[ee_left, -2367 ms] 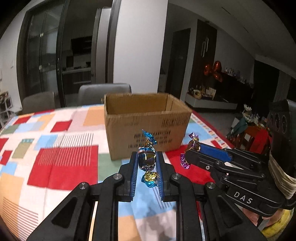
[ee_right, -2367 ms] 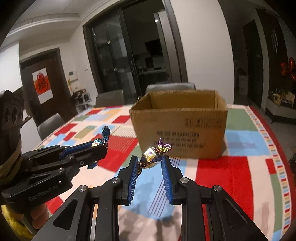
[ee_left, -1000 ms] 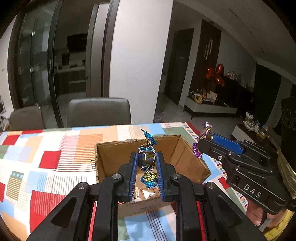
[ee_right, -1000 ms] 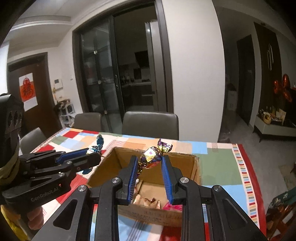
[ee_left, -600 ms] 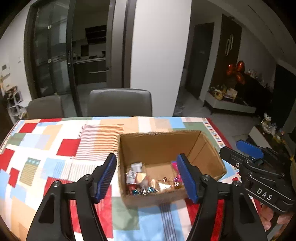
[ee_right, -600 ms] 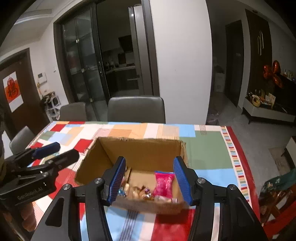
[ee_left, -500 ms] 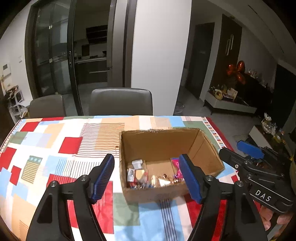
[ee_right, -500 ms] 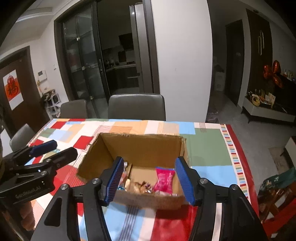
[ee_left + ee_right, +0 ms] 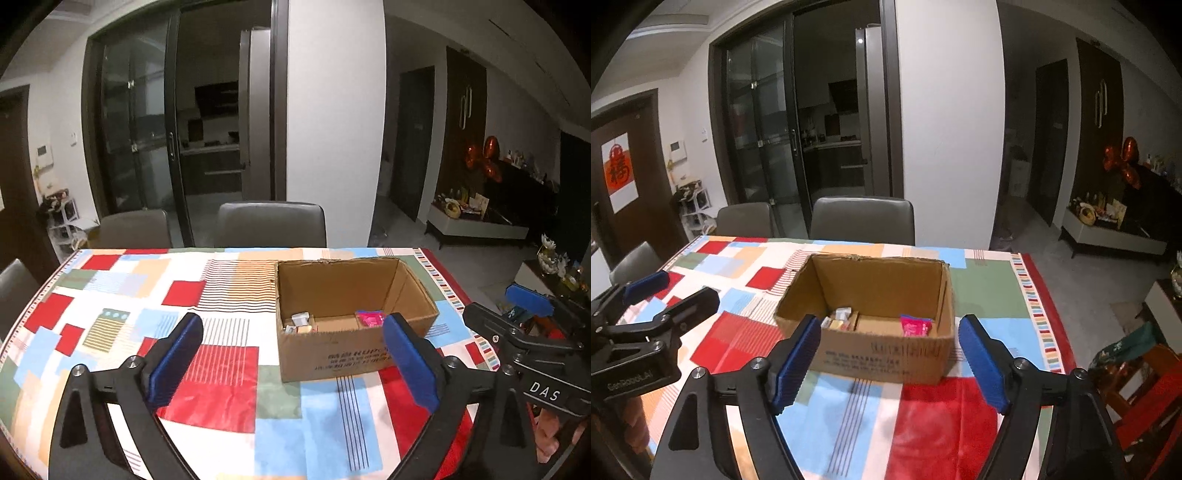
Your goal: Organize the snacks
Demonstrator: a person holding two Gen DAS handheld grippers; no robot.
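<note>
Both the left gripper [image 9: 291, 354] and right gripper [image 9: 888, 360], jaws just opened and empty, hang before the cardboard box [image 9: 886, 354] near the table's far right corner, where snacks, seemingly including a pink packet [image 9: 915, 326], lie collected.

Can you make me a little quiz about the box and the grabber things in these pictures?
1. True or false: the left gripper is holding a candy.
2. What colour is the packet inside the box? A) green B) pink C) black
3. Fill in: the box stands on a patchwork ______.

Key:
1. False. Its jaws have just been opening and nothing is between them. The right gripper is open and empty too.
2. B.
3. Tablecloth.
</note>
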